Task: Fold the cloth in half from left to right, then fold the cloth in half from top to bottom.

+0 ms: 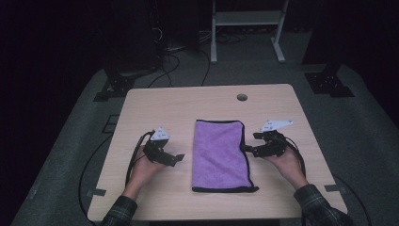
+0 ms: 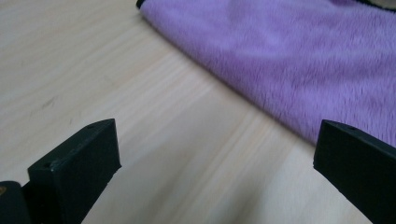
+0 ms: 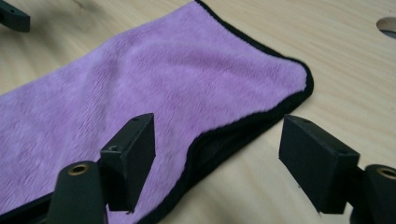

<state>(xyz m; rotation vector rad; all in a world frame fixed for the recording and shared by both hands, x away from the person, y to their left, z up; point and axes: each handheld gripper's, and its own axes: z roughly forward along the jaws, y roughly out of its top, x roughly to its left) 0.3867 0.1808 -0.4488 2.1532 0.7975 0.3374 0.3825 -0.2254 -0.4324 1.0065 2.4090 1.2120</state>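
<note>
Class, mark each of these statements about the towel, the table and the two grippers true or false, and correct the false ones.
1. The towel is purple with a black edge. True.
2. The left gripper is shut on the towel. False: its jaws are open over bare table, beside the towel.
3. The right gripper is open at the towel's edge. True.
4. The towel lies crumpled in a ball. False: it lies flat.
5. The table has a round hole near its far edge. True.
</note>
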